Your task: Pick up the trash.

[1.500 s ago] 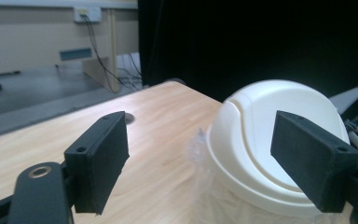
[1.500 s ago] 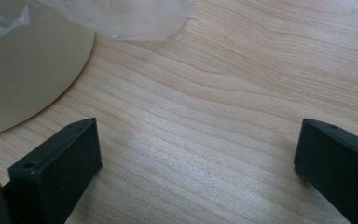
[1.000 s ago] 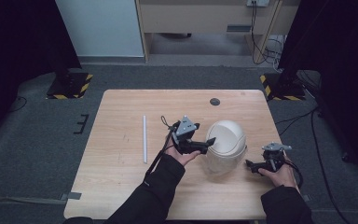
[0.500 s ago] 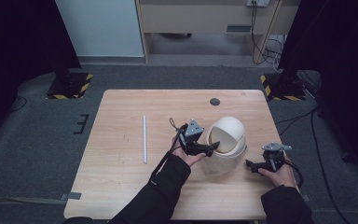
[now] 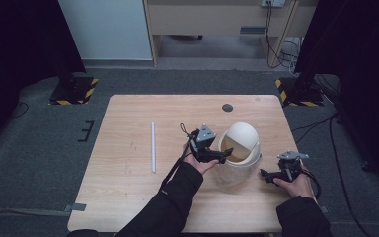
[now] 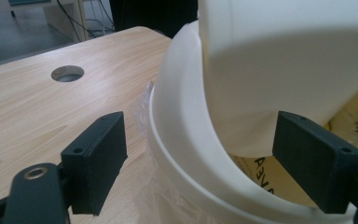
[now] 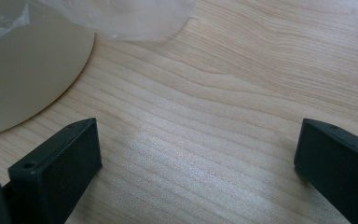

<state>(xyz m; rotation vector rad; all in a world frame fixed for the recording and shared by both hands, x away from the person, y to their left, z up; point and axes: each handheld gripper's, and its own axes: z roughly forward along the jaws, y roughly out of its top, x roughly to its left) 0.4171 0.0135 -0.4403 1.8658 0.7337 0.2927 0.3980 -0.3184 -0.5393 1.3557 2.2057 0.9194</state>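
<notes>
Where the left tongs [image 6: 200,163] straddle the bin [image 6: 186,154] rim — printed brown paper [image 6: 261,172] inside.

Two black jaws of the right gripper [image 7: 198,163] rising from 7 and 4 o'clock, standing wide apart, with nothing between them but bare wood. Light wooden table [image 7: 242,93] under them, grain running from 10 to 4 o'clock, with a pale shine near the centre. At 10 o'clock, the rounded beige base of a bin [image 7: 23,70], resting on the wood. At 12 o'clock, a crumpled clear plastic liner [image 7: 130,16], touching the bin and lying on the table.
</notes>
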